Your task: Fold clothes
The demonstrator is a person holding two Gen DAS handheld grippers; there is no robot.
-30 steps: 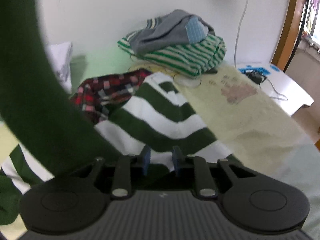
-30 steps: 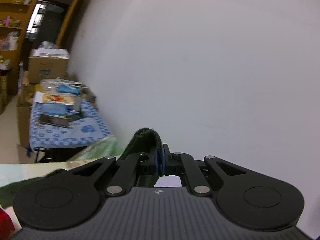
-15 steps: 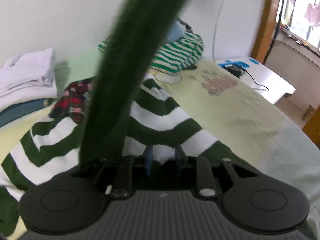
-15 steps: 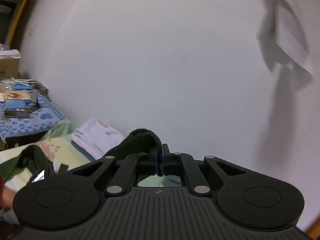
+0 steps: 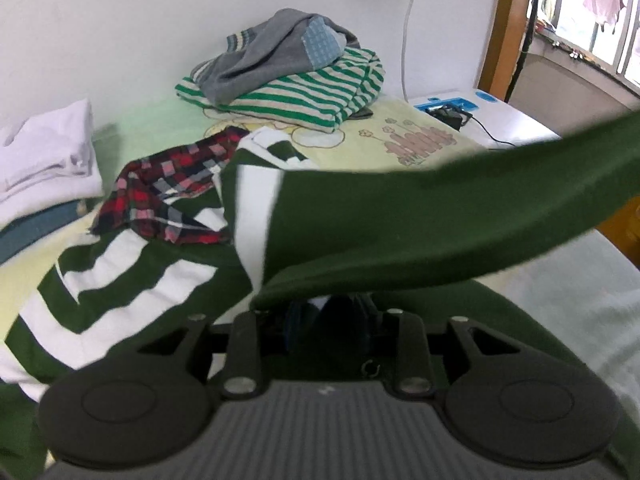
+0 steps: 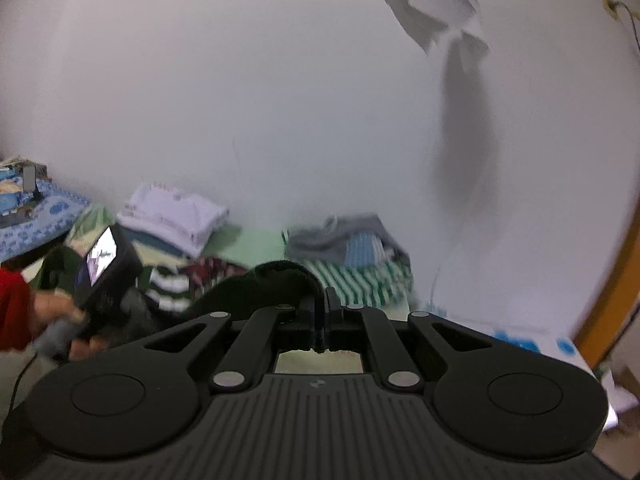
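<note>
A green and white striped sweater (image 5: pixel 120 280) lies spread on the bed (image 5: pixel 400 136). Its plain green sleeve (image 5: pixel 440 220) stretches from the right edge across the left wrist view and drapes over my left gripper (image 5: pixel 330 316). That gripper's fingers stand apart in the sleeve's shadow; the jaws are opening, with dark sweater cloth lying between them. My right gripper (image 6: pixel 323 292) is shut on the sleeve's green cuff (image 6: pixel 280 276), held up in the air. In the right wrist view, a hand (image 6: pixel 60 324) holds the left gripper's body (image 6: pixel 104 272) low on the left.
A red plaid shirt (image 5: pixel 172 188) lies on the sweater's far part. Folded white clothes (image 5: pixel 44 152) sit at the left by the wall. A grey and green-striped pile (image 5: pixel 288 76) is at the back. A white table (image 5: pixel 500 116) with a cable stands to the right.
The green sleeve swung from the left side, through upright, over to the right. The right wrist view swept down towards the clothes piles. The left fingers moved further apart.
</note>
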